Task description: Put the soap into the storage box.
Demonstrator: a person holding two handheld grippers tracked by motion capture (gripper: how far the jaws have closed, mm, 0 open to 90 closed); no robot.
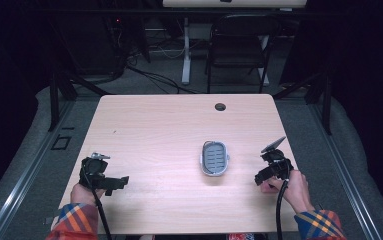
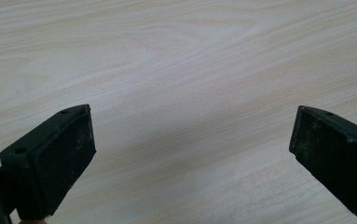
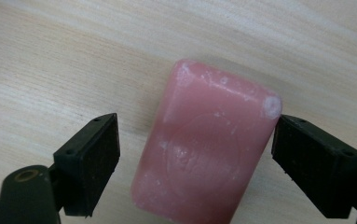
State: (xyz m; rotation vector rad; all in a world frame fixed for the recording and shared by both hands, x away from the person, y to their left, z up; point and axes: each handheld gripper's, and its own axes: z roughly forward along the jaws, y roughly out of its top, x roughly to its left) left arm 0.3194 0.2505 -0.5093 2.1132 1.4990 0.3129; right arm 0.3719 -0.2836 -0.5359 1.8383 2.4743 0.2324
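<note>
Pink soap bar [image 3: 204,149] lay between the right gripper [image 3: 195,154] jaws, one pad touching, the other apart. Its round embossed stamp was unreadable. Left gripper [image 2: 192,144] gaped empty.

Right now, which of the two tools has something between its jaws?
The right tool: a pink soap bar lies on the table between its jaws, one pad at the bar's corner, the other apart. The left tool has bare table between wide-open jaws.

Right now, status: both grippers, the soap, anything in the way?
Left gripper open over bare table. Right gripper straddling pink soap bar, one pad at its corner, other apart. Grey soap dish alongside, path clear.
</note>
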